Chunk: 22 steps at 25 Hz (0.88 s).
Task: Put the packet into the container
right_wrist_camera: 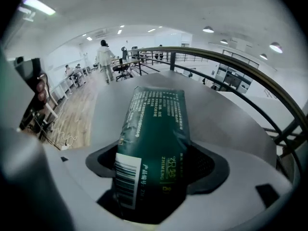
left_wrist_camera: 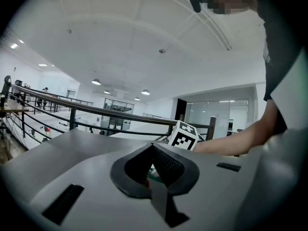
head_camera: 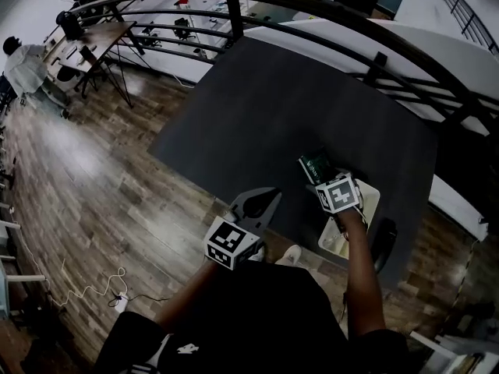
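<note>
A dark green packet (right_wrist_camera: 154,143) with a barcode label sticks out between the jaws of my right gripper (right_wrist_camera: 156,161), which is shut on it. In the head view the packet (head_camera: 315,167) hangs above the dark table, at the far end of a white rectangular container (head_camera: 369,201) near the table's front right edge; the right gripper (head_camera: 320,175) is over that container. My left gripper (head_camera: 256,206) hovers at the table's front edge, left of the container, its jaws together with nothing in them. In the left gripper view the left gripper (left_wrist_camera: 153,150) faces the right gripper's marker cube (left_wrist_camera: 183,135).
The dark table (head_camera: 296,107) stretches away from me. A black metal railing (head_camera: 327,22) curves behind it. Wooden floor (head_camera: 101,170) lies to the left, with a white cable (head_camera: 86,291) on it. A person (head_camera: 23,61) and desks are at the far left.
</note>
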Each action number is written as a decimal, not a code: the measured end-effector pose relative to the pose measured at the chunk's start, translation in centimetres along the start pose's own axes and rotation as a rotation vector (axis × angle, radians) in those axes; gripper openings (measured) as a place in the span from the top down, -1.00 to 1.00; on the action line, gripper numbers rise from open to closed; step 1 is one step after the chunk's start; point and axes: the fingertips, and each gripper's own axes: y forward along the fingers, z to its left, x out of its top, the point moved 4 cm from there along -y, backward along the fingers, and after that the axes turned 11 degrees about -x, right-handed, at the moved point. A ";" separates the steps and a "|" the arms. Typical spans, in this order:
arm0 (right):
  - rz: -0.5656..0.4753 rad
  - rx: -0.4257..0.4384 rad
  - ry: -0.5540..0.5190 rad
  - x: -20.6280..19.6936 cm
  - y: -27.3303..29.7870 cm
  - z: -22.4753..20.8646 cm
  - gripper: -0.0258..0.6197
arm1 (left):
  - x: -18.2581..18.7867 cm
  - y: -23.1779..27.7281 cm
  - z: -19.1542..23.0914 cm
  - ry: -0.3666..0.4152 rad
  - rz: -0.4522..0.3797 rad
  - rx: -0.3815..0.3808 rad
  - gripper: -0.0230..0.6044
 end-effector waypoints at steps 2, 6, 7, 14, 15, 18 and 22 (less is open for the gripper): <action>-0.014 -0.017 0.085 -0.9 -1.2 -1.4 -0.31 | 0.1 1.2 -0.6 0.006 0.004 -0.043 0.91; -0.073 -0.038 0.283 -1.9 -4.3 -3.8 -0.31 | 0.1 3.5 -2.0 0.017 0.015 -0.131 0.91; -0.089 -0.049 0.318 -2.2 -5.0 -4.3 -0.31 | 0.0 4.0 -2.4 0.019 0.018 -0.152 0.91; -0.064 -0.183 0.556 -6.8 -8.6 -9.0 -0.31 | -0.1 7.0 -5.0 0.032 0.030 -0.274 0.91; -0.047 -0.204 0.595 -7.7 -8.8 -9.5 -0.31 | -0.1 7.4 -5.2 0.034 0.031 -0.285 0.91; 0.008 -0.256 0.669 -9.9 -9.1 -9.7 -0.31 | 0.0 7.8 -5.6 0.034 0.032 -0.313 0.91; 0.067 -0.302 0.735 -12.0 -8.8 -9.2 -0.31 | -0.2 8.2 -6.1 0.035 0.039 -0.338 0.91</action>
